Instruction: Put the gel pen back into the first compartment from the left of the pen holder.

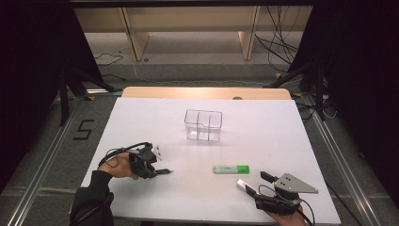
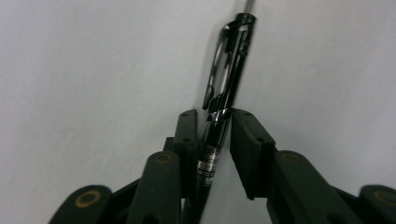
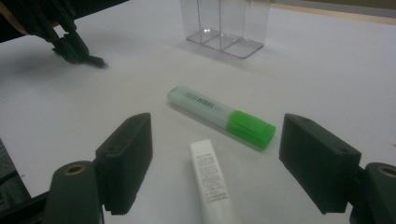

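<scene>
A black pen [image 2: 224,88] lies on the white table, and my left gripper [image 2: 215,116] is shut on its barrel near the clip. In the high view that gripper [image 1: 157,170] sits at the front left, with the pen's tip [image 1: 166,172] sticking out to the right. My right gripper [image 3: 215,135] stands open at the front right [image 1: 256,183]. A white tube [image 3: 210,179] lies on the table between its jaws, touching neither. A green-capped highlighter [image 3: 219,114] rests just beyond the tube [image 1: 243,184].
A clear divided organizer [image 1: 203,125] stands at mid-table, past the highlighter [image 1: 230,169]. The white table surface [image 1: 263,136] ends close behind both hands. Black stands and cables lie on the floor around the table.
</scene>
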`<action>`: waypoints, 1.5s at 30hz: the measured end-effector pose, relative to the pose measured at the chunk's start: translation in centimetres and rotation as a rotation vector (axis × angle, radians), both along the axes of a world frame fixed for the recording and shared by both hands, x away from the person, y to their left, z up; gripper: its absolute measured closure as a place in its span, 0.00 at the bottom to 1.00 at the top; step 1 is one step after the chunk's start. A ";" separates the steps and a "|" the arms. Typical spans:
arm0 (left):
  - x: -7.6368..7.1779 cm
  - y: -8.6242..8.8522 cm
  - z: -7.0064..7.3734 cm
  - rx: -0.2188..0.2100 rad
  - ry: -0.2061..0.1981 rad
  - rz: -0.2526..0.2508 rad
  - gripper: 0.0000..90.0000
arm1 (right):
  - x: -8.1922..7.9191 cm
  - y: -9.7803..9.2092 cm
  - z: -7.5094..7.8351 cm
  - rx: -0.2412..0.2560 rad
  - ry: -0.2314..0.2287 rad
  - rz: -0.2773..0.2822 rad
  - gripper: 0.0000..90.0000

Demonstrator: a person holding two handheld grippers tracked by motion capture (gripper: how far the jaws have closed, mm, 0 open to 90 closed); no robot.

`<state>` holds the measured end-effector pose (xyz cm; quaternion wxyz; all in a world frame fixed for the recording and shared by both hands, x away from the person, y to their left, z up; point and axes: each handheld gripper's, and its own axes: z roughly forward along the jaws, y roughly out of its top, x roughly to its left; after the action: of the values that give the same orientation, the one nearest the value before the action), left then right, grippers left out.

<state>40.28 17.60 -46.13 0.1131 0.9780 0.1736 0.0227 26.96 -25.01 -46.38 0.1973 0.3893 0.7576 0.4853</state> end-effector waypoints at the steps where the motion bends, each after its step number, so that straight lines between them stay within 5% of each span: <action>1: 0.0 0.0 0.0 -0.006 0.002 -0.002 0.85 | 0.0 0.0 0.0 0.000 0.000 0.000 0.30; 11: 0.2 0.2 0.0 -0.029 0.025 0.025 0.88 | 0.0 0.0 0.0 -0.003 0.000 0.001 0.30; 28: -0.5 -1.4 2.5 -0.146 0.047 0.038 0.89 | -0.1 0.2 0.2 0.008 -0.005 0.009 0.30; 45: -1.4 -4.0 3.6 -0.162 0.099 0.016 0.89 | -0.3 1.3 0.4 0.017 -0.012 0.044 0.30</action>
<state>38.89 13.59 -42.58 0.1828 0.9642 0.1880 -0.0389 26.65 -23.76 -46.00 0.1877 0.3712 0.7608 0.4982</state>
